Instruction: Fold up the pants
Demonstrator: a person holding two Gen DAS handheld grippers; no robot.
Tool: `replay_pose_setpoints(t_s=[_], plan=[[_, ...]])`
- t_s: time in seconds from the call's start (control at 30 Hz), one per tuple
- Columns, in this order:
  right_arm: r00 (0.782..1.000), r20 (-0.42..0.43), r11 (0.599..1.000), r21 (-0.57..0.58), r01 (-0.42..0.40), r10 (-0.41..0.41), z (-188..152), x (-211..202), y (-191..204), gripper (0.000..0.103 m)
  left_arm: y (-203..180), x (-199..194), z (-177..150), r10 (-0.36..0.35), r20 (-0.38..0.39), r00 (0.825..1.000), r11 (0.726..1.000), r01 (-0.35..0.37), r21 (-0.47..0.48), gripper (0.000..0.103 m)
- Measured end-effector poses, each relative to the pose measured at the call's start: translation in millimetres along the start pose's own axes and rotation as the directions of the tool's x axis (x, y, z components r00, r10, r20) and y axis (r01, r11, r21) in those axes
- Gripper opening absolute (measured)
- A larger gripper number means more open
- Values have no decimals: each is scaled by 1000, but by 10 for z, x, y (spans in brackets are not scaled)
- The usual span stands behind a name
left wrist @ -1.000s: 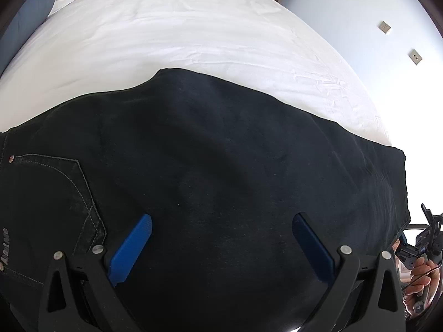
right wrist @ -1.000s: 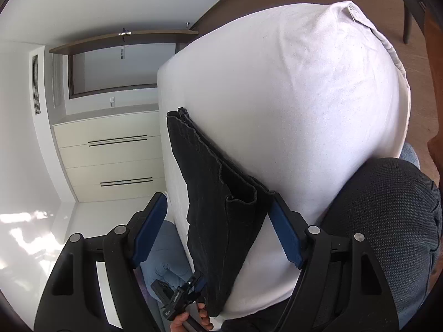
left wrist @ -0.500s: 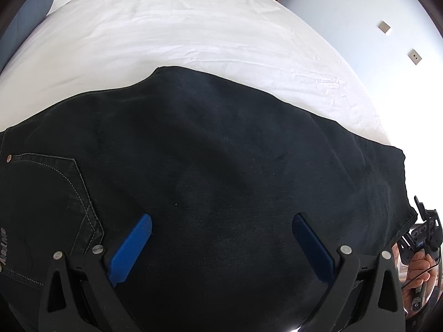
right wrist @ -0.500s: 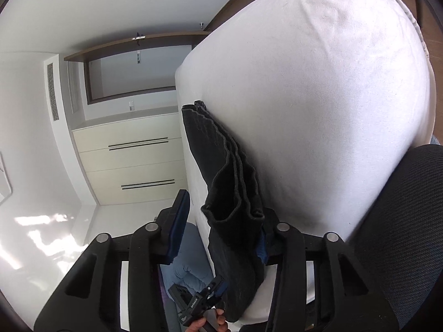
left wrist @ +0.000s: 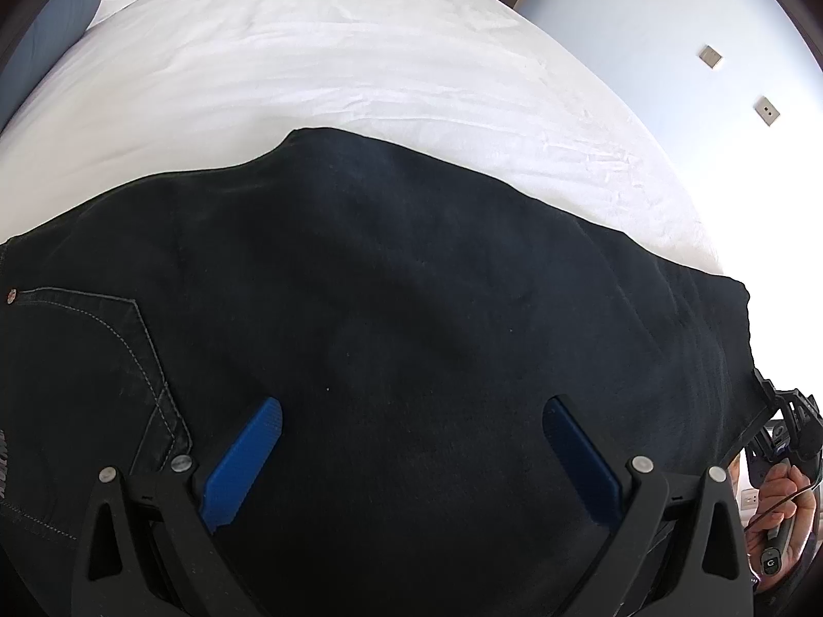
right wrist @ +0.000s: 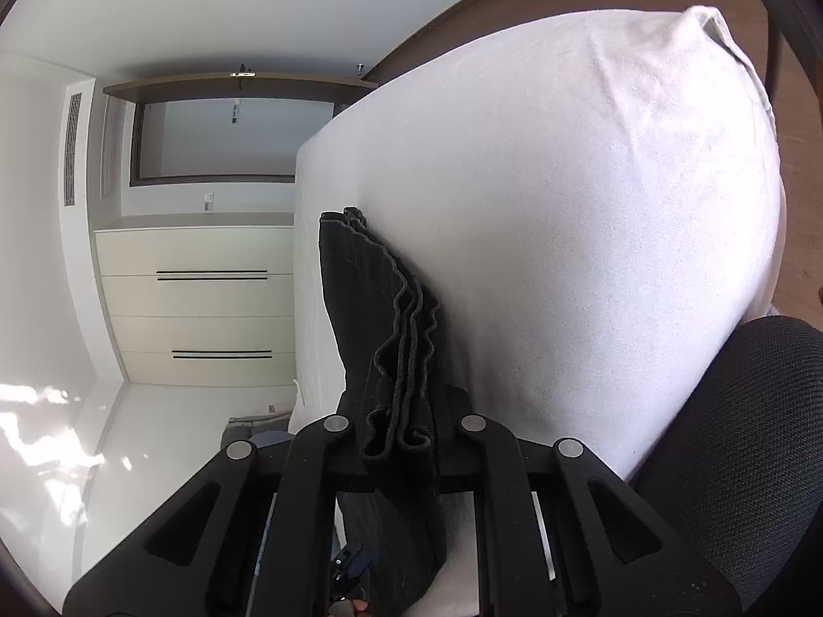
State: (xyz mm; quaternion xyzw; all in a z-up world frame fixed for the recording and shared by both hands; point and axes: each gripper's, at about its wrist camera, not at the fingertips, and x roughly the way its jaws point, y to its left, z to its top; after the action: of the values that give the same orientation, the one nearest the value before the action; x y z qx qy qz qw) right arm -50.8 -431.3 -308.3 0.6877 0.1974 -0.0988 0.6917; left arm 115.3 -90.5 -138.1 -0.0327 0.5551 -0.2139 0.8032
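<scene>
Closing since a second ago, my right tool now pinches the black denim pants' hem at six o'clock; left tool spread; next, fold hems toward the waistband.

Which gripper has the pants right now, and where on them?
The right gripper is shut on the black pants at the stacked leg hems. The left gripper is open above them.

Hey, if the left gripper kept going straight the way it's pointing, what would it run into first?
Most likely the black pants. The left gripper is open, and the dark fabric fills the view between and beyond its blue fingers, with the white bed further on. How close the cloth lies is unclear.
</scene>
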Motion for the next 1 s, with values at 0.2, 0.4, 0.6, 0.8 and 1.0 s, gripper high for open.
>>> replay_pose_setpoints(t_s=[0.2, 0.4, 0.6, 0.8, 1.0], plan=[[996, 39, 994, -78, 79, -76, -96, -5, 280, 10, 117, -58, 2, -55, 19, 998, 998, 56, -32, 103], [988, 51, 923, -353, 154, -145, -445, 157, 1158, 10, 352, -199, 1, -107, 59, 993, 986, 113, -120, 103], [918, -67, 449, -884, 127, -392, -2068, 1206, 2014, 10, 682, -322, -5, -199, 97, 975, 948, 217, -233, 103], [846, -114, 304, -951, 59, -521, -2909, 1643, 1774, 10, 752, -281, 8, -300, 70, 951, 907, 307, -288, 103], [865, -86, 293, -954, 72, -494, -2865, 1421, 1701, 10, 491, -122, 233, -442, 21, 897, 852, 427, -304, 103]])
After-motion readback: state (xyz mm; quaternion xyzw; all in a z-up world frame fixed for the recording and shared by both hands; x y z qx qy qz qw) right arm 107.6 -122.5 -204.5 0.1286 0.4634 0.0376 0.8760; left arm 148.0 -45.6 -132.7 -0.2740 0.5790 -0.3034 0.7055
